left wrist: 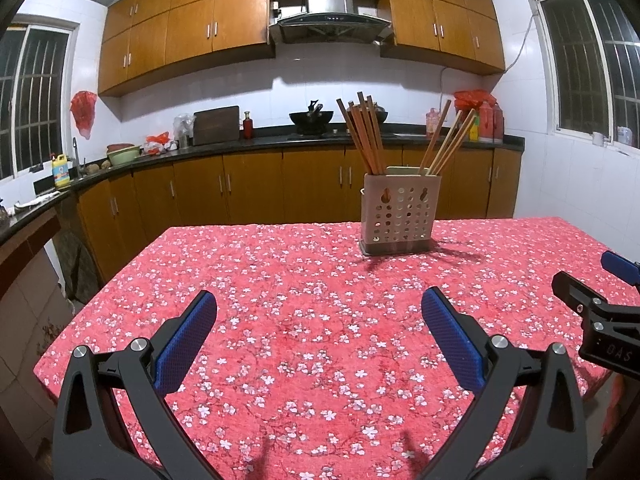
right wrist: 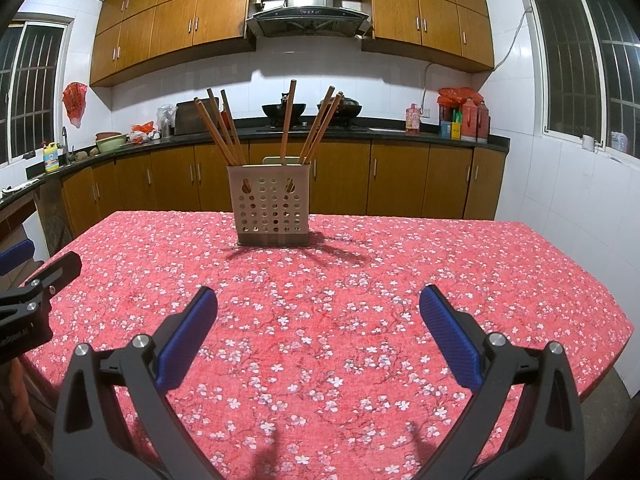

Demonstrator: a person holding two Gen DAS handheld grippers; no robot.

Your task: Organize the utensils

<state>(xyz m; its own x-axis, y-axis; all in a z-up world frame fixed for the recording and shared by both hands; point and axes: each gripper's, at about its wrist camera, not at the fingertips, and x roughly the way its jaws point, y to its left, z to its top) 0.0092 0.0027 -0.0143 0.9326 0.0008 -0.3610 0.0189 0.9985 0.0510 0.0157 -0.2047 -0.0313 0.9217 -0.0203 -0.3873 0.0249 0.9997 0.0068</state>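
A beige perforated utensil holder [left wrist: 400,212] stands upright toward the far side of the table, also in the right wrist view [right wrist: 272,210]. Several wooden chopsticks [left wrist: 366,136] stand in it, in a left bunch and a right bunch [right wrist: 320,122]. My left gripper [left wrist: 320,304] is open and empty, above the near part of the table, well short of the holder. My right gripper [right wrist: 318,300] is open and empty, also short of the holder. The right gripper's fingers [left wrist: 576,288] show at the right edge of the left wrist view.
The table has a red floral cloth [left wrist: 300,280], also seen in the right wrist view [right wrist: 440,260]. Behind it runs a dark kitchen counter [left wrist: 240,144] with wooden cabinets, woks on a stove [right wrist: 284,112], bottles and a sink. The left gripper's fingers [right wrist: 48,276] show at the left edge.
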